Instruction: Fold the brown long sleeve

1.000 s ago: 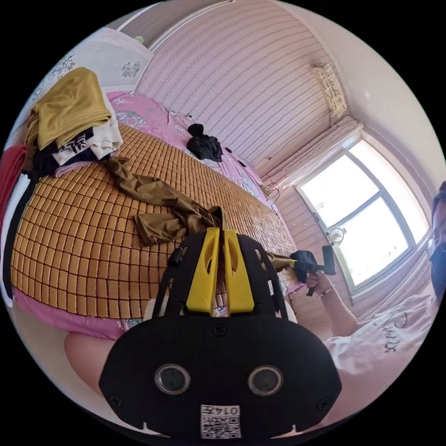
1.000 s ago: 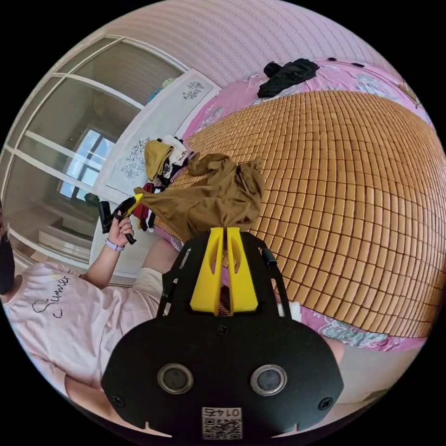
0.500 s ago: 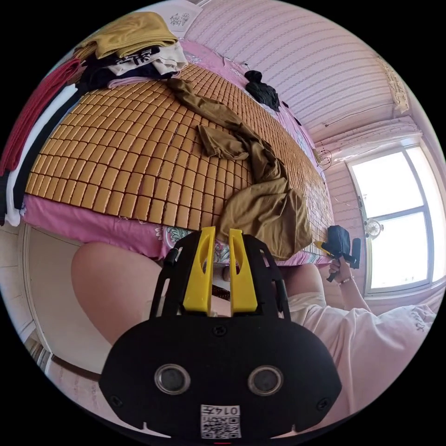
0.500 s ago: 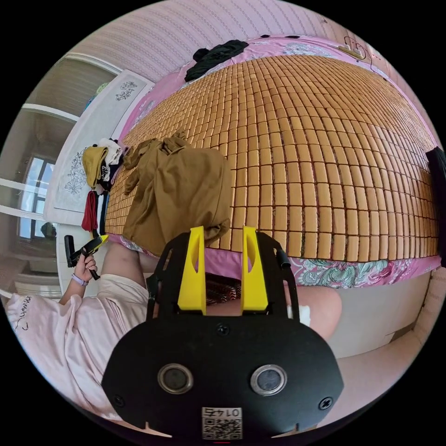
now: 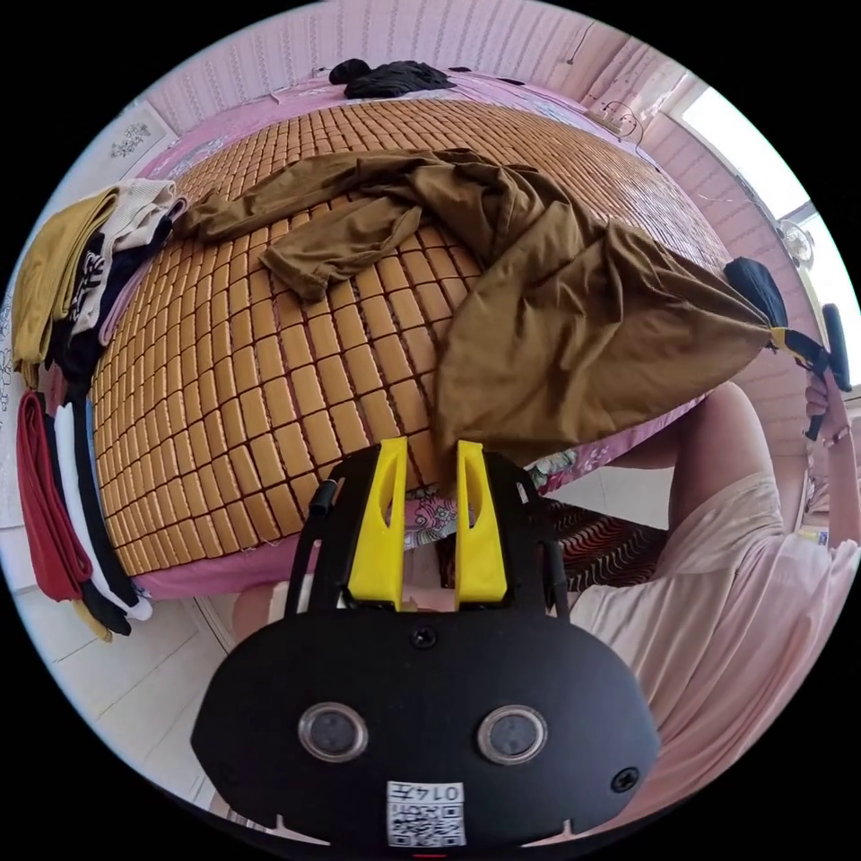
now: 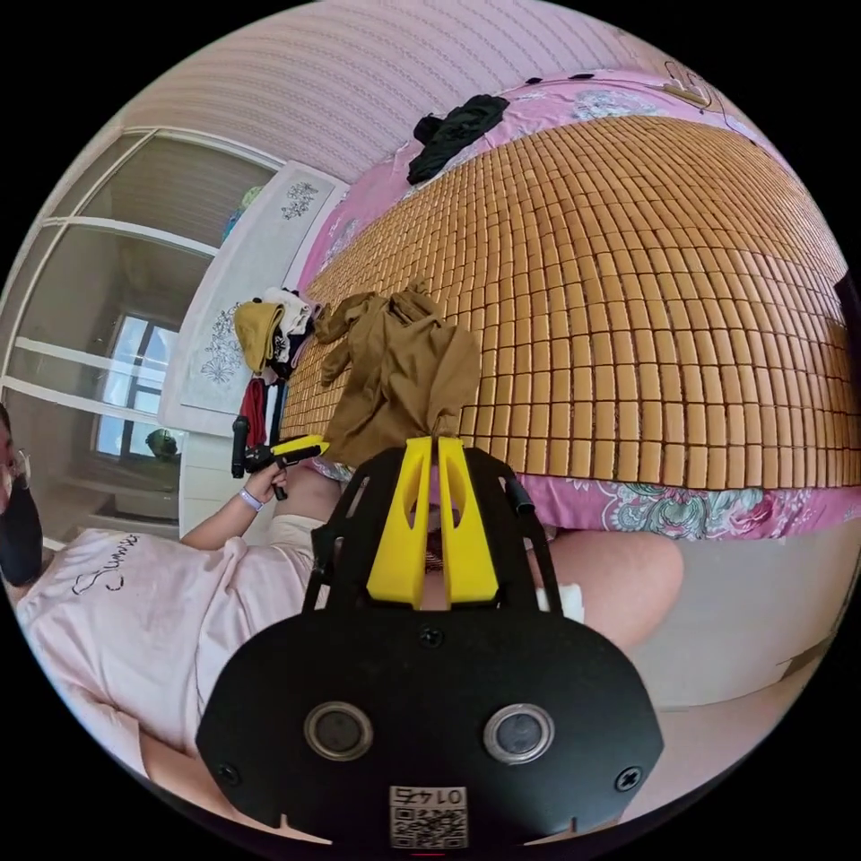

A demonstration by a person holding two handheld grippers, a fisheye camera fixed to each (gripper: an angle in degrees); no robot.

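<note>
**Hem pinched at one corner, other side loose**

Jaws of the left gripper (image 5: 429, 457) sit apart, the brown long sleeve's (image 5: 502, 296) hem draping just past the tips, not clamped. The right gripper (image 6: 429, 448) is squeezed together on the hem's other corner. The shirt hangs off the bed's edge, sleeves trailing over the bamboo mat (image 5: 242, 377). Looks thin, floppy, probably slippery; I'd grab the bottom corners, then the shoulders. Clothes pile (image 5: 81, 260) beyond.
</note>
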